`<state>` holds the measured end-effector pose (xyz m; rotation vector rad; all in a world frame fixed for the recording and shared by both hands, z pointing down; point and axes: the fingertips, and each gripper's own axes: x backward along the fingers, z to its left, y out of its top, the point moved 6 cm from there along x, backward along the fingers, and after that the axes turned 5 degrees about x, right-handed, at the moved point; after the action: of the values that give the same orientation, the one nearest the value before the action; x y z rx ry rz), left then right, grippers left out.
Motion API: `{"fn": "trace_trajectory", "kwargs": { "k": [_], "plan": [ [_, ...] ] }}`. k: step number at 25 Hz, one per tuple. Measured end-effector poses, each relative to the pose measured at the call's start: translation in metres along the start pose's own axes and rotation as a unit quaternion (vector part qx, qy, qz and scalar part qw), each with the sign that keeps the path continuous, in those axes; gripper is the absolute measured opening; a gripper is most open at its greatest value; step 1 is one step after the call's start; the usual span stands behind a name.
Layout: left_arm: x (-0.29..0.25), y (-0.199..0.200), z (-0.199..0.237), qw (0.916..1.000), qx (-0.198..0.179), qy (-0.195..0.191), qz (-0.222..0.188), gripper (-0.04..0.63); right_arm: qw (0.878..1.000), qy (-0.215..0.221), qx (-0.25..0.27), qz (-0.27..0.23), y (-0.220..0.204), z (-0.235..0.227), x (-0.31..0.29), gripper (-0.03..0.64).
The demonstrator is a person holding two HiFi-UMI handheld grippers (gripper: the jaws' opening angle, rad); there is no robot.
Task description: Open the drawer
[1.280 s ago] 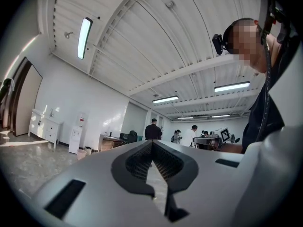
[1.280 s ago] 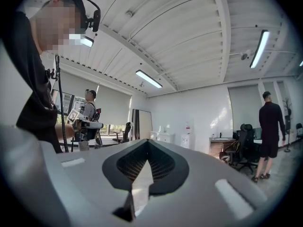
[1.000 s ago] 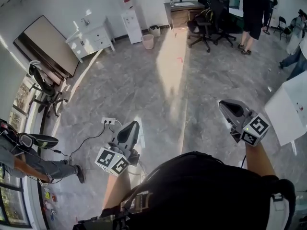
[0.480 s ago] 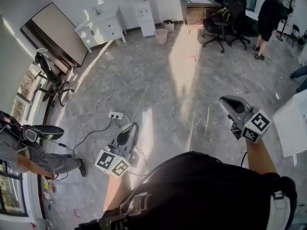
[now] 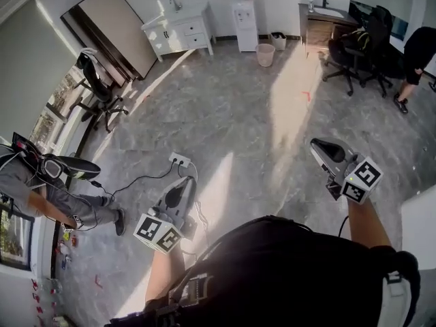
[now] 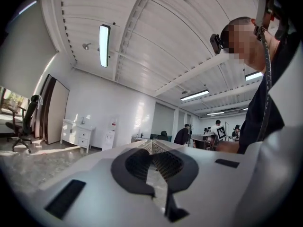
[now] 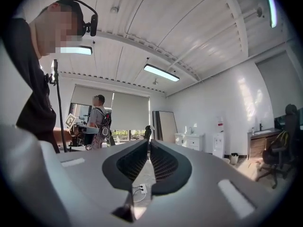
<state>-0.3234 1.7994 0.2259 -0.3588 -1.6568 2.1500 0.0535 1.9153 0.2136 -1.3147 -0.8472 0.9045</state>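
Observation:
A white cabinet with drawers [image 5: 178,29] stands against the far wall, well away from both grippers. It also appears small in the left gripper view [image 6: 75,135] and in the right gripper view [image 7: 191,141]. My left gripper [image 5: 182,182] is held level over the floor at lower left, its tips together [image 6: 151,145] with nothing between them. My right gripper [image 5: 320,145] is out to the right, also level and shut on nothing [image 7: 149,143].
A power strip [image 5: 180,160] with a cable lies on the floor just ahead of the left gripper. An office chair [image 5: 95,87] and a leaning board [image 5: 109,26] stand left; a seated person [image 5: 48,182] is nearer. A water dispenser [image 5: 245,16], bin [image 5: 265,54], desk [image 5: 323,19] and black chairs [image 5: 354,53] stand at the back right.
The head view has swung left, so the cabinet and far wall now sit further right and nearer. Both grippers travelled with the person and stayed shut.

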Motion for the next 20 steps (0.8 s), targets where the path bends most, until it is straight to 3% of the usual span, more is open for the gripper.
{"fn": "trace_trajectory", "kwargs": {
  "k": [10, 20],
  "plan": [
    [-0.134, 0.010, 0.003, 0.9983, 0.013, 0.046, -0.035, 0.000, 0.997, 0.074, 0.009, -0.011, 0.001, -0.163, -0.055, 0.003],
    [-0.200, 0.011, 0.061, 0.9977, 0.023, 0.059, -0.025, 0.000, 0.997, 0.077, -0.009, 0.002, -0.025, -0.226, -0.118, 0.008]
  ]
}}
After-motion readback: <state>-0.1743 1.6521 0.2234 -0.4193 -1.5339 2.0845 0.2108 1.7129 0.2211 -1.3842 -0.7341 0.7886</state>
